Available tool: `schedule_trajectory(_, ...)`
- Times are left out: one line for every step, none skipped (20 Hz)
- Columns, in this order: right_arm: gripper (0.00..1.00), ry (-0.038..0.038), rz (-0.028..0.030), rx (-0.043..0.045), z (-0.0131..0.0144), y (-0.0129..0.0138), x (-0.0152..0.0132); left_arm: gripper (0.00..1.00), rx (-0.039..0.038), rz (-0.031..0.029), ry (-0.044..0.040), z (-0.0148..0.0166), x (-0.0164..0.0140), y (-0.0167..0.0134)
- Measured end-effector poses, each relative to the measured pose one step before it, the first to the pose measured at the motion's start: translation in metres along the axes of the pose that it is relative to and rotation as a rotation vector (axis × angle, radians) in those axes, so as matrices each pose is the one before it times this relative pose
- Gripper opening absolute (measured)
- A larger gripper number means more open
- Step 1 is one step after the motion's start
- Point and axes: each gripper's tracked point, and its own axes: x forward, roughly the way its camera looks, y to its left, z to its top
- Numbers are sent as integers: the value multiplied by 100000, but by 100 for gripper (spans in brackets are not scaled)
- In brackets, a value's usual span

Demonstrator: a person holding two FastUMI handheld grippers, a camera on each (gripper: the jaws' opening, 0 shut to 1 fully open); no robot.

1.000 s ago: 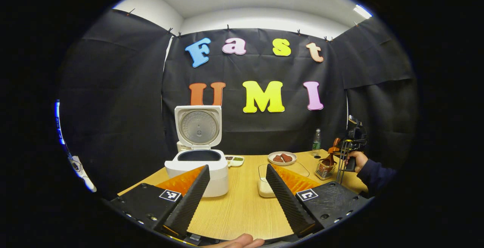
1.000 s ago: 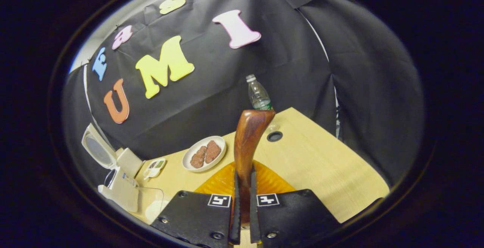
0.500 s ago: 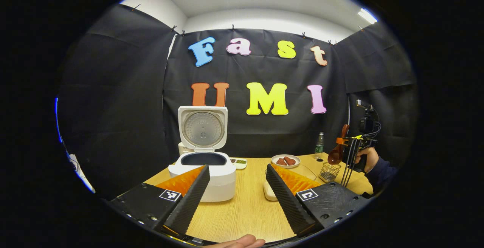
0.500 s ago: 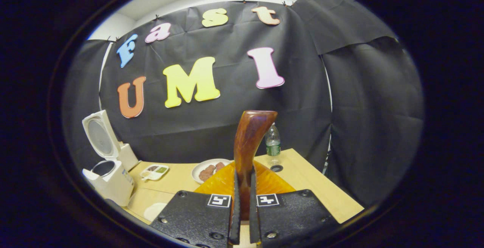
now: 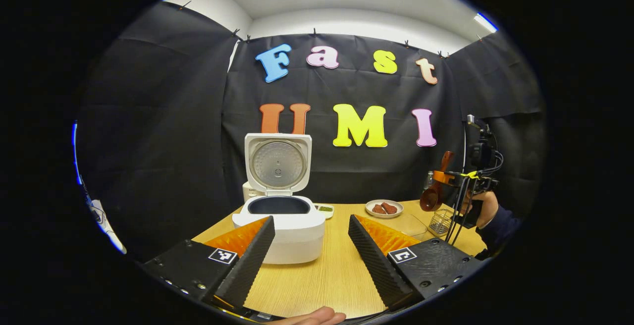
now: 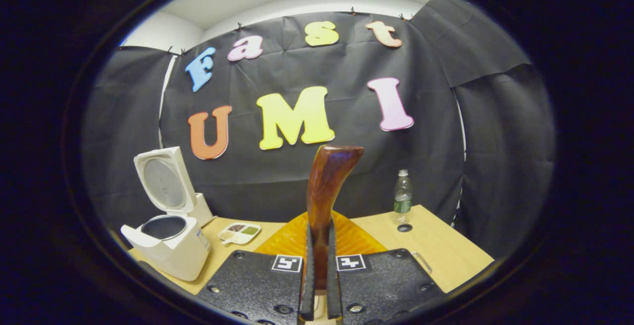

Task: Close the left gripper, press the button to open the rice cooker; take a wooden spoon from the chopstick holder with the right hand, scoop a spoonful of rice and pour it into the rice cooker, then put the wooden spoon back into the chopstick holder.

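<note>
The white rice cooker (image 5: 278, 228) stands open on the wooden table (image 5: 332, 275), its lid (image 5: 278, 164) upright and its dark pot showing. My left gripper (image 5: 311, 220) is open in front of it, with nothing between its fingers. At the right, a hand holds my right gripper (image 5: 453, 179) in the air, shut on the wooden spoon (image 5: 432, 196), whose bowl hangs above the wire chopstick holder (image 5: 440, 222). In the right gripper view the spoon's handle (image 6: 327, 186) rises upright from between the closed fingers of the right gripper (image 6: 318, 233). The cooker (image 6: 168, 238) stands at the lower left there.
A clear rice container (image 5: 406, 223) lies left of the holder. Behind it sit a plate of brown food (image 5: 384, 208) and a small sectioned dish (image 5: 324, 209). A water bottle (image 6: 402, 191) stands at the table's back right by a round hole (image 6: 404, 227).
My right gripper has lifted the wooden spoon up out of the chopstick holder and levelled out. The left gripper has shifted, so the cooker sits more central in its view.
</note>
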Motion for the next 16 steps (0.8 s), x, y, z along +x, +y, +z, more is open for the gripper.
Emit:
schedule_trajectory(11, 1432, 1370, -755, -737, 1070, 242, 95, -746, 577, 124, -50, 80, 417)
schedule_trajectory(11, 1204, 846, -595, -773, 949, 211, 95, -709, 278, -143, 68, -61, 310)
schedule_trajectory(11, 1091, 377, -719, -886, 708, 330, 95, -603, 347, -51, -67, 51, 148)
schedule_trajectory(11, 678, 267, -500, -713, 796, 290, 95, -527, 277, -41, -28, 34, 267)
schedule_trajectory(12, 1305, -465, -534, -834, 740, 357, 94, -535, 259, 441, -241, 37, 333)
schedule_trajectory(12, 1618, 429, -382, -751, 862, 295, 94, -409, 325, 534, -148, 77, 237)
schedule_trajectory(12, 1101, 1701, 0, -728, 1273, 325, 92, -230, 421, 878, -302, 138, 242)
schedule_trajectory(12, 1061, 1382, -273, -670, 1126, 338, 92, -282, 762, 888, -187, 154, 343)
schedule_trajectory(12, 1213, 1150, -736, -839, 976, 339, 92, -294, 563, 956, -172, 64, 259)
schedule_trajectory(11, 1528, 1139, -890, -969, 879, 321, 92, -248, 409, 585, 25, 126, 273)
schedule_trajectory(11, 2000, 1120, -1663, -1064, 784, 485, 92, -155, 626, 163, 30, 56, 224)
schedule_trajectory(11, 2557, 205, -1657, -1214, 636, 513, 92, 13, 540, -227, 103, 50, 143)
schedule_trajectory(14, 2982, 271, -704, -1405, 450, 578, 92, -83, 55, -298, 190, 25, 131)
schedule_trajectory(12, 2202, 595, -616, -1170, 454, 408, 92, -170, -423, -122, 24, 33, -118)
schedule_trajectory(12, 282, 58, -104, -333, 171, 88, 92, -150, -249, 58, -106, 82, 62)
schedule_trajectory(12, 688, 545, 1701, 24, -38, 123, 92, -1, -283, 204, -99, 32, -67)
